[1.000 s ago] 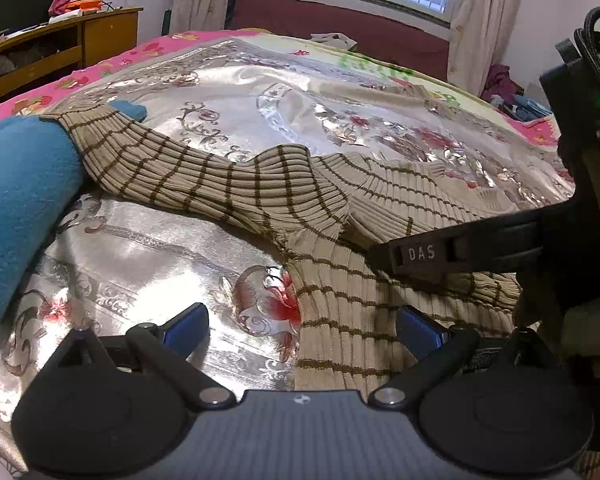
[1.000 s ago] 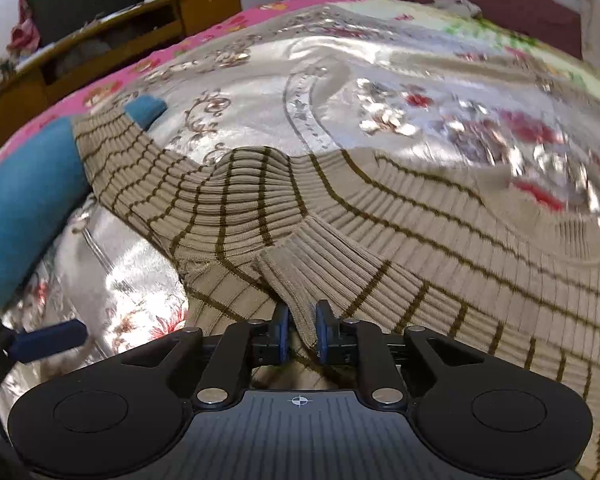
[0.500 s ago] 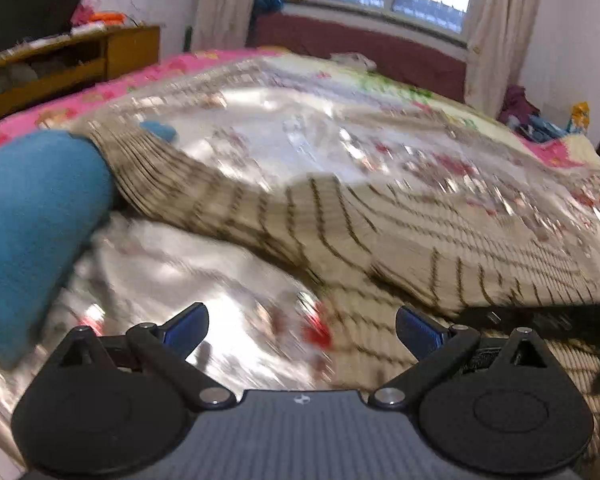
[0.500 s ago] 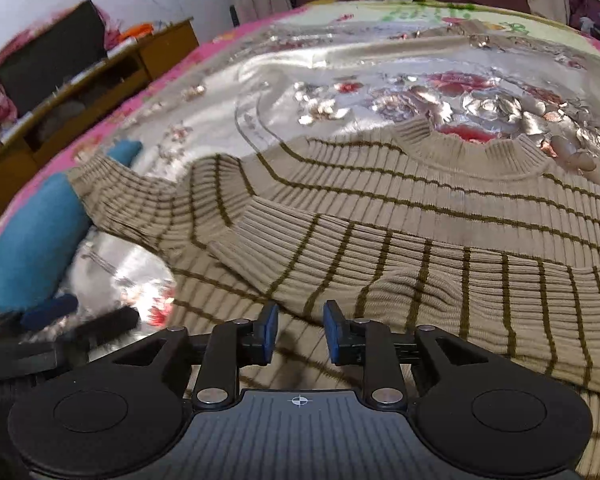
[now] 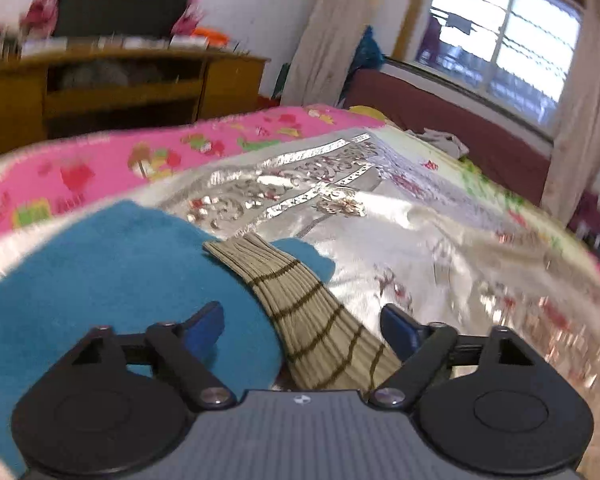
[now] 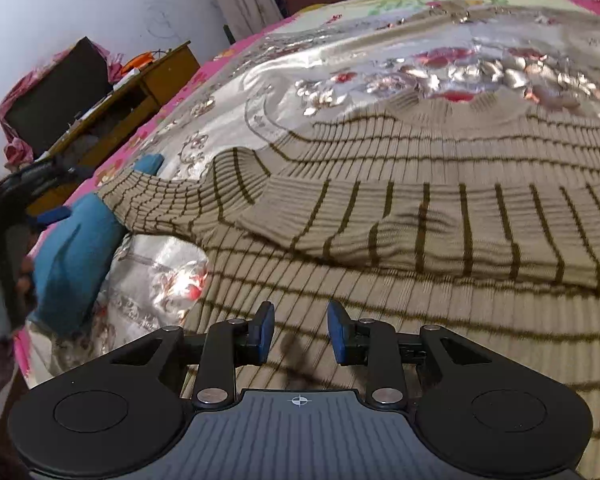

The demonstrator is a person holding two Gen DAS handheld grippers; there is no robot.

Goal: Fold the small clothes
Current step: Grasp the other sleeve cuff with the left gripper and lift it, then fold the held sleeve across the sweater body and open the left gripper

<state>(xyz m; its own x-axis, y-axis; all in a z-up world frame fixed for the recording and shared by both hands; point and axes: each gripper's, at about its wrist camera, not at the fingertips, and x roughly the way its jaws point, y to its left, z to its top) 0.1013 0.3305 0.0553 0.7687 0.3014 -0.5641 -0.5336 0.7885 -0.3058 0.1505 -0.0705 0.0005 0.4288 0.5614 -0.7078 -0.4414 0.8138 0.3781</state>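
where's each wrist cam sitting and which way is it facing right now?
Left wrist: behind the left tongs, jaws closing astride the sweater sleeve on the blue garment, facing cabinet and window.
Right wrist: behind the right tongs, open over the striped sweater, facing across the bed; left tongs far left.
Shared: sleeve, blue garment, silver bedspread.

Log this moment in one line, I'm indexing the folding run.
task: fold sweater | left gripper: closing, astride outstretched sleeve, no grip | right gripper: open, empty, above sweater | one sleeve already folded across body
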